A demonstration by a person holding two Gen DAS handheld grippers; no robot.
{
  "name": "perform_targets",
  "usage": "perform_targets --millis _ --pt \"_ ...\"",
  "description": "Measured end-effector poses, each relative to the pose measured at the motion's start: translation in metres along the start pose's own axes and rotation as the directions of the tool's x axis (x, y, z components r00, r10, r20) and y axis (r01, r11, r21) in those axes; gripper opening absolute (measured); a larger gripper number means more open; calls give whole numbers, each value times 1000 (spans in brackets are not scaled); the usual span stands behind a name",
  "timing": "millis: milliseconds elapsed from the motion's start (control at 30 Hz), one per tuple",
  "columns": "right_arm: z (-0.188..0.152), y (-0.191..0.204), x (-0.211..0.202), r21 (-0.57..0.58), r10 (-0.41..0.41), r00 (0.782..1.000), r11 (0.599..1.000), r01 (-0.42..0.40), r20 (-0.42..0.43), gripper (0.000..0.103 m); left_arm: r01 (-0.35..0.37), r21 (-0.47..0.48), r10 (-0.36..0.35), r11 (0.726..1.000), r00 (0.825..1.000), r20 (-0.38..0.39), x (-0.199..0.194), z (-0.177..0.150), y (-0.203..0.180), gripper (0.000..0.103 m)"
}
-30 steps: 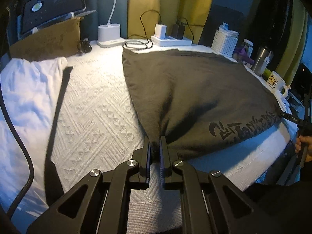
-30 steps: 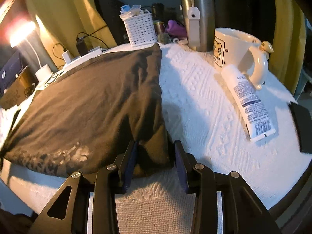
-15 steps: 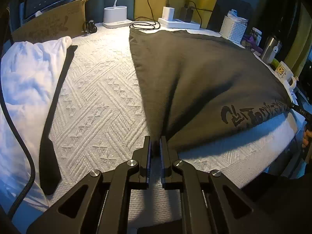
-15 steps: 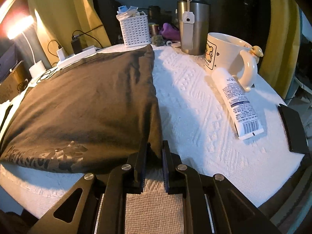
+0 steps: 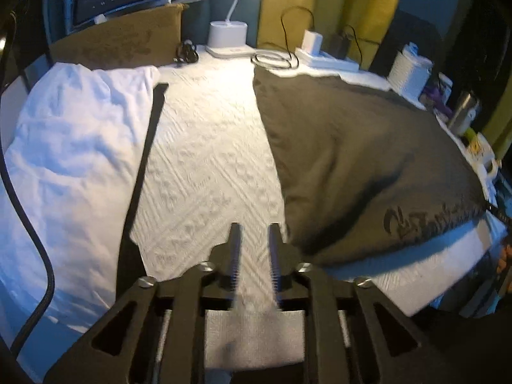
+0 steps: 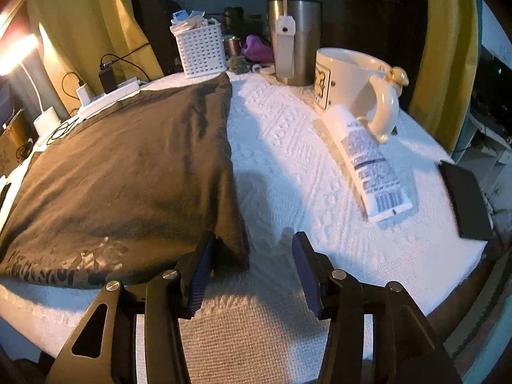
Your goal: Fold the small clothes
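The dark brown T-shirt [image 5: 358, 160] lay folded flat on the white textured cloth [image 5: 204, 172] that covered the bench, its printed lettering along the near edge. The left hand-held gripper [image 5: 254, 249] had just been opening; its jaws stood slightly apart over bare cloth, just beside the shirt's near left corner, with nothing between them. The right hand-held gripper [image 6: 252, 265] had also just been opening and stood spread wide at the shirt's near right corner [image 6: 233, 246]; that corner lay against the inner side of its left finger, unpinched. A white garment [image 5: 73, 160] lay crumpled well to the left of the shirt. To the right stood a cream mug [image 6: 352, 80] with a white tube [image 6: 368, 163] lying against its handle, a steel tumbler [image 6: 296, 38] and a white basket [image 6: 200, 49] behind.
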State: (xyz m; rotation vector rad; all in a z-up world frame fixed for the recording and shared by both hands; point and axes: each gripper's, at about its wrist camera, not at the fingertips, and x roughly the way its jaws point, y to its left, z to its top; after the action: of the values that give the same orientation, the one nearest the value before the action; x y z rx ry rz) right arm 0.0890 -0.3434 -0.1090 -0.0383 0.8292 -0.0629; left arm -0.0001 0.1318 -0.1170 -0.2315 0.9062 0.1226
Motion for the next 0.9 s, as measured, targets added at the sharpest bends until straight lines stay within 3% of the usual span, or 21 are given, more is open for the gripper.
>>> perform_targets --millis 67,500,733,900 --pt "4 2 -3 -4 1 1000 1000 -1 11 51 18 -4 -18 1000 1000 13 4 8 -6 44" --pt "22 16 11 -35 21 1000 999 -21 1 51 156 121 -159 980 987 18 49 55 -85 44" --pt "29 17 28 -45 30 999 999 -30 -17 51 157 146 -156 977 988 -18 76 73 -103 44" --pt "33 15 39 -56 22 999 998 -24 -28 51 112 154 -102 982 992 -69 101 80 -105 44"
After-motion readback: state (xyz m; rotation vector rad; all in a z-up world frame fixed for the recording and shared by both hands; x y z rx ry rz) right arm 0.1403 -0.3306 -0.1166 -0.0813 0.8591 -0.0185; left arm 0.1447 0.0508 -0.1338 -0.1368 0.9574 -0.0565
